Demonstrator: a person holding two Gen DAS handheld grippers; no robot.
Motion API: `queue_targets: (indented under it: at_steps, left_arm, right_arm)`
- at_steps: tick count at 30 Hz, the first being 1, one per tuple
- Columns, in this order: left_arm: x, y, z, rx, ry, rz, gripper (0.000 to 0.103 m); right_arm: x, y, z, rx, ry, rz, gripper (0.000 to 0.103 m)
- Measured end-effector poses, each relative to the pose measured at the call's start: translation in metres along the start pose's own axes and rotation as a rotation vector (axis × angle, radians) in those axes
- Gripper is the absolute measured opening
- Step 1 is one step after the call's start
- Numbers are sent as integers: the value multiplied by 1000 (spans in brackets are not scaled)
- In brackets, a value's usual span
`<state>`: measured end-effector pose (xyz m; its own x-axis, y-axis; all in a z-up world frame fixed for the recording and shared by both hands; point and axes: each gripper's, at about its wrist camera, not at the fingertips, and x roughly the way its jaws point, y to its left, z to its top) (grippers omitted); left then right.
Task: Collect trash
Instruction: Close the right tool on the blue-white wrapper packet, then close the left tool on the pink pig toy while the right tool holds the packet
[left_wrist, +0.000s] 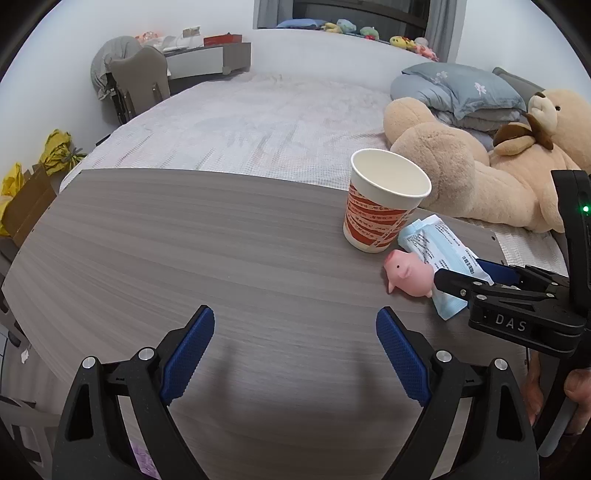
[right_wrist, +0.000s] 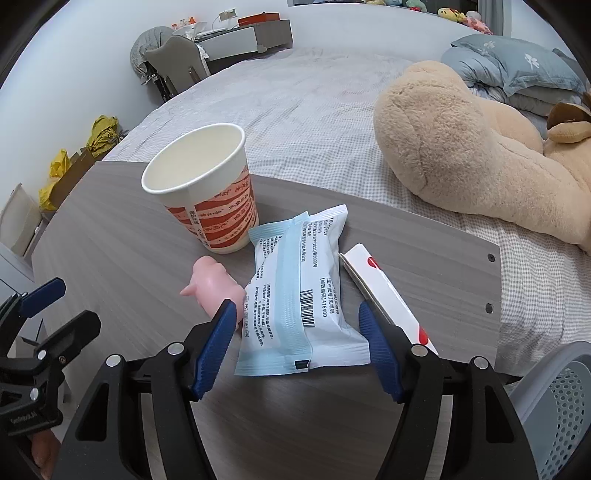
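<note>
Right wrist view is showing the right hand-held gripper (right_wrist: 297, 338) hanging with its jaws apart, straddling the near end of the pale blue packet (right_wrist: 295, 295) lying flat on the bench (right_wrist: 110, 240); the blue pads are standing just beside the packet's edges and are not visibly pressing on it. The pink pig toy (right_wrist: 214, 291) is lying against the packet's left side, right by the left pad, and a white and red box (right_wrist: 384, 291) is sitting just beside the right pad. Risk, as judged: a closing pad is likely catching the pig or the box along with the packet, or the slick flat film is buckling and sliding out. The paper cup (right_wrist: 207, 192) is standing upright close behind and looking easy to tip. Left hand-held gripper (left_wrist: 295, 332) is hovering open over bare bench, holding nothing.
</note>
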<state>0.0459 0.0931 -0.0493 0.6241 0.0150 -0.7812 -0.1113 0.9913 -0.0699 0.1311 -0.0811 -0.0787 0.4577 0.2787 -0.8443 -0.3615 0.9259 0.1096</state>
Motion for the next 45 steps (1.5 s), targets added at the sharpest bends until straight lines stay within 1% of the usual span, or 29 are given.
queue_targets:
  at_steps: [3, 5, 6, 7, 8, 9, 11, 14, 15, 24, 34, 40, 45]
  left_arm:
    - [0, 1, 0, -3, -2, -1, 88]
    - [0, 1, 1, -7, -4, -1, 88]
    - [-1, 2, 1, -10, -4, -2, 88]
    - [-1, 2, 1, -11, -4, -3, 88]
    - [-1, 2, 1, -13, -4, -3, 88]
    - [-1, 2, 1, -14, -4, -4, 88]
    - [-1, 3, 1, -14, -4, -8, 88]
    - [-2, 4, 1, -12, -5, -12, 88]
    - [-2, 3, 1, -11, -4, -15, 88]
    - [-2, -3, -4, 9, -1, -31, 88]
    - [2, -16, -6, 33, 1, -49, 88]
    - [7, -26, -4, 40, -8, -47, 88]
    - [16, -40, 1, 37, -9, -56, 88]
  right_arm:
    - [2, 2, 2, 3, 2, 10, 66]
    - [4, 4, 2, 10, 7, 27, 63]
    - [4, 4, 3, 10, 8, 30, 59]
    - [4, 5, 3, 8, 7, 32, 58]
    - [3, 6, 3, 4, 4, 28, 51]
    - [3, 7, 3, 1, 7, 26, 46]
    - [4, 7, 1, 4, 9, 26, 46]
    - [2, 8, -3, 13, 4, 29, 42]
    - [0, 8, -4, 18, 1, 28, 32]
    - [-24, 7, -26, 64, -25, 30, 31]
    - [-68, 9, -63, 126, -94, 73, 31]
    - [-89, 0, -86, 193, -128, 55, 31]
    - [-103, -13, -105, 244, -150, 17, 31]
